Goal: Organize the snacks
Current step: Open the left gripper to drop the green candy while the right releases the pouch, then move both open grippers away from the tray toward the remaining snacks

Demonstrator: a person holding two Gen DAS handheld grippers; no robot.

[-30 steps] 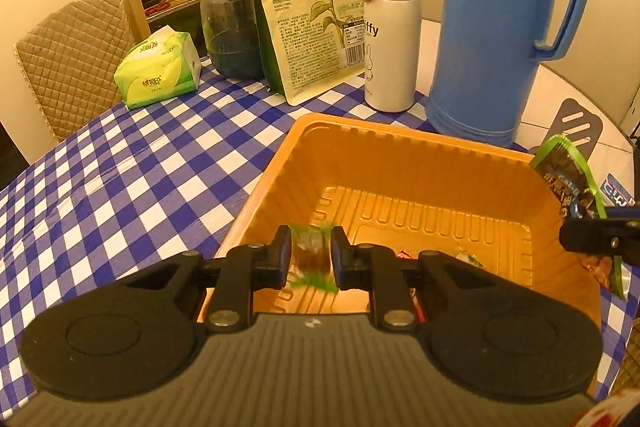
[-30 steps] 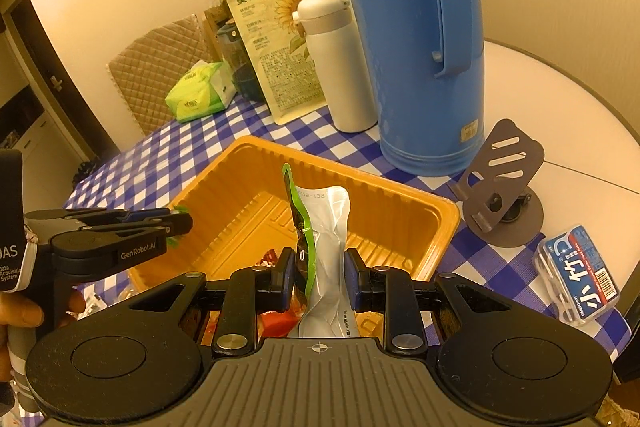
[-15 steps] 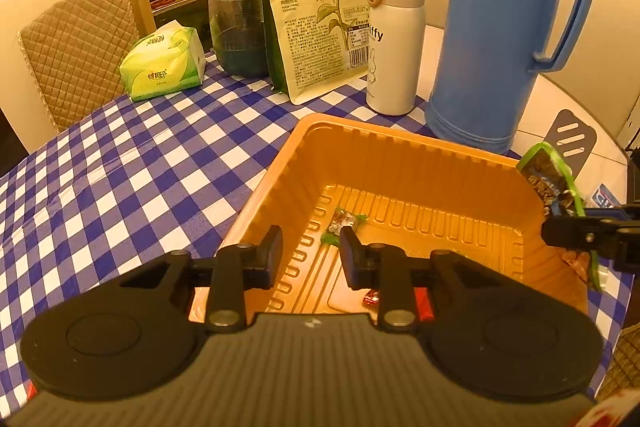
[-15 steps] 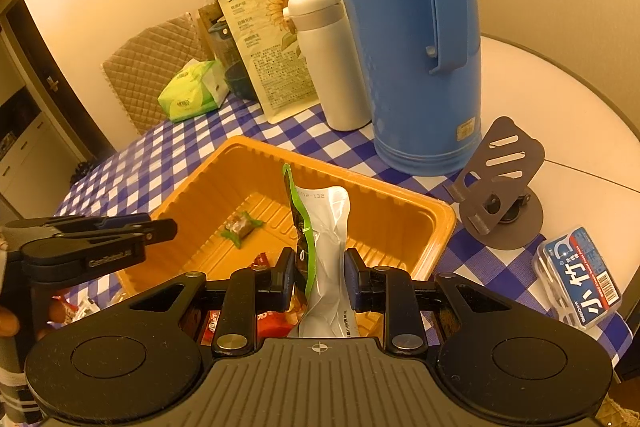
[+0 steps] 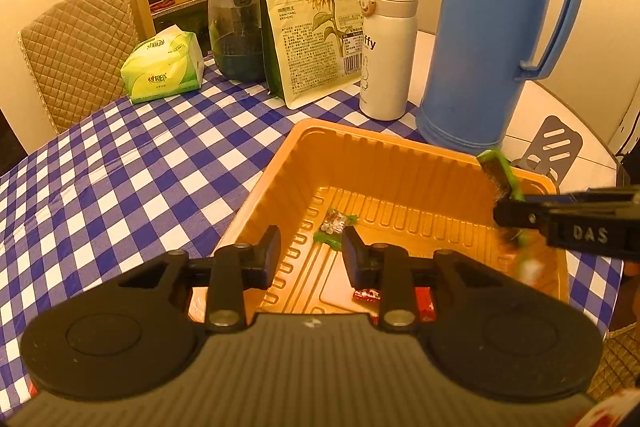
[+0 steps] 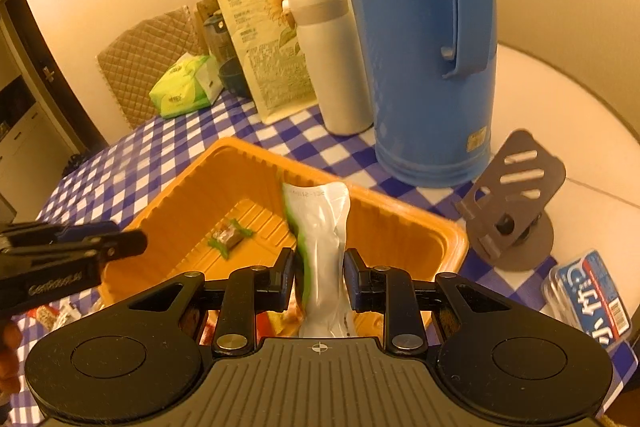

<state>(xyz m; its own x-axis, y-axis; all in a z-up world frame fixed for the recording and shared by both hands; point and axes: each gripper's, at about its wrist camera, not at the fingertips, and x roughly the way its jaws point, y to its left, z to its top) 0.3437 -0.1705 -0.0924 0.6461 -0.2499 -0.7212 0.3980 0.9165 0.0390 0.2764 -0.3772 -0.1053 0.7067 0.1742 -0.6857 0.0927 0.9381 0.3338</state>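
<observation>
Over checkered tablecloth (image 5: 120, 163), hovering above orange tray (image 6: 224, 155): left gripper (image 5: 310, 249) opening, empty, green-wrapped candy (image 5: 334, 227) lying on tray floor; right gripper (image 6: 318, 277) clamping silver pouch (image 6: 324, 227), needing lowering well inside the walls before letting go.

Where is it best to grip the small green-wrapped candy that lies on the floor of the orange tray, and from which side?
Grip the candy across its thick middle, from above. It lies flat on the ribbed floor of the orange tray, apart from the walls; its twisted green ends are thin and would probably slip.
</observation>
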